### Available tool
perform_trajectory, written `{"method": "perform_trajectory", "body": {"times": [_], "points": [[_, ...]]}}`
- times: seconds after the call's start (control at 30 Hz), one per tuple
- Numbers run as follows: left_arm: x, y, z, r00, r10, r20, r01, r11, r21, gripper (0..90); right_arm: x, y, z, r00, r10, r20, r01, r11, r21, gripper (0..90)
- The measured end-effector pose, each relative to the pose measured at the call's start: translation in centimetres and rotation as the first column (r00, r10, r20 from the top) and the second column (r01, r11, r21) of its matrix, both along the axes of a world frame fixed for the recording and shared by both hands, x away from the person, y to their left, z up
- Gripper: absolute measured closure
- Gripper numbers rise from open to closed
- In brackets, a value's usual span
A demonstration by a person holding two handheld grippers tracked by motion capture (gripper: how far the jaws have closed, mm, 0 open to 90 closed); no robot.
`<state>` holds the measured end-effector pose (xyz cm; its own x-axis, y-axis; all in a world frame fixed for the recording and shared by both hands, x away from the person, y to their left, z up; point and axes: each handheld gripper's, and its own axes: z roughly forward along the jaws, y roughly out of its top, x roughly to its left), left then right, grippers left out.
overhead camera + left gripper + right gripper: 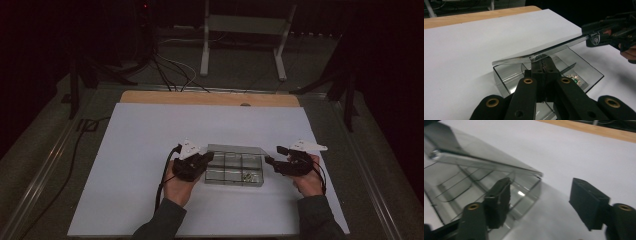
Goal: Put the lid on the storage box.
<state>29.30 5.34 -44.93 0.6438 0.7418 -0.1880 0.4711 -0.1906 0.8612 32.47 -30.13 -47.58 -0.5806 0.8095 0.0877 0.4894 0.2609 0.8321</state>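
High view: one clear plastic compartment box [234, 170] sits on the white sheet [140, 150] that covers the table, near the person's edge and between the two hands. Its dividers mark out six cells in two rows of three. One cell, at the near right, holds a small heap of tiny glinting parts [248, 175]; their number is too small to count. One clear lid [235, 148] stands raised over the far side of the box.

Two grippers are at work, one per hand. The left gripper [207, 159] is at the left end of the box, and the right gripper [273, 159] is just off the right end. Each carries one white three-cornered plate on top, and one dark cable trails from each.

In the left gripper view, the two black jaws are clenched together on the rim of the box's near wall [534, 65], right under the tilted lid [541, 51]. The lid slopes up to the right, and its far corner tab touches the tip of the other gripper [599, 33]; whether that tip presses on it I cannot tell from here.

In the right gripper view, the jaws stand apart, released, with nothing pressed between the two pads [589, 202]. One pad is beside the corner of the box [529, 192]; the other is over bare sheet. The lid's edge [486, 163] lies just beyond them, untouched.
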Motion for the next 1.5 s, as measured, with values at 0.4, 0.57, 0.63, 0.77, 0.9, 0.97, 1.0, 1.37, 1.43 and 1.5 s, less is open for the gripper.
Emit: {"method": "perform_trajectory", "body": {"times": [0.4, 0.57, 0.63, 0.77, 0.9, 0.97, 1.0, 1.37, 1.43, 1.5], "points": [[-1.1, 0.1, -1.1, 0.9993, -0.028, -0.025, 0.029, 0.9989, 0.037, 90.0, -0.4, -0.8, 0.6, 0.9970, -0.076, 0.017, 0.075, 0.995, 0.058, 24.2], [-1.6, -0.1, -2.1, 0.9973, -0.048, -0.055, 0.052, 0.9964, 0.067, 90.0, -0.5, -0.6, 0.7, 0.9970, -0.073, 0.025, 0.071, 0.994, 0.085, 24.6], [-1.8, -0.1, -2.6, 0.9963, -0.056, -0.065, 0.061, 0.9952, 0.077, 90.0, -0.6, -0.5, 0.8, 0.9971, -0.070, 0.031, 0.067, 0.994, 0.088, 24.6], [-2.2, 0.3, -3.8, 0.9950, -0.066, -0.075, 0.074, 0.9917, 0.105, 90.0, -0.8, -0.4, 0.7, 0.9974, -0.064, 0.034, 0.061, 0.994, 0.094, 24.8], [-2.5, 0.8, -4.4, 0.9935, -0.077, -0.084, 0.086, 0.9902, 0.110, 90.0, -0.9, -0.3, 0.7, 0.9977, -0.057, 0.035, 0.054, 0.994, 0.094, 25.1], [-2.6, 1.0, -4.4, 0.9933, -0.080, -0.084, 0.089, 0.9899, 0.110, 90.0, -1.0, -0.2, 0.8, 0.9977, -0.054, 0.040, 0.051, 0.995, 0.090, 25.3], [-2.7, 1.0, -4.4, 0.9932, -0.083, -0.082, 0.092, 0.9896, 0.111, 90.0, -1.1, -0.2, 0.8, 0.9977, -0.054, 0.040, 0.050, 0.995, 0.089, 25.4], [-3.0, 1.8, -5.2, 0.9838, -0.144, -0.107, 0.161, 0.9729, 0.166, 90.0, -1.7, -0.2, 0.6, 0.9977, -0.048, 0.048, 0.044, 0.995, 0.090, 26.0], [-2.9, 2.2, -5.1, 0.9818, -0.158, -0.105, 0.174, 0.9702, 0.168, 89.5, -1.8, -0.2, 0.5, 0.9976, -0.050, 0.047, 0.045, 0.995, 0.094, 25.9], [-2.7, 2.6, -5.0, 0.9843, -0.149, -0.094, 0.164, 0.9706, 0.176, 84.6, -1.9, -0.2, 0.4, 0.9981, -0.044, 0.042, 0.040, 0.994, 0.103, 23.9]]}}
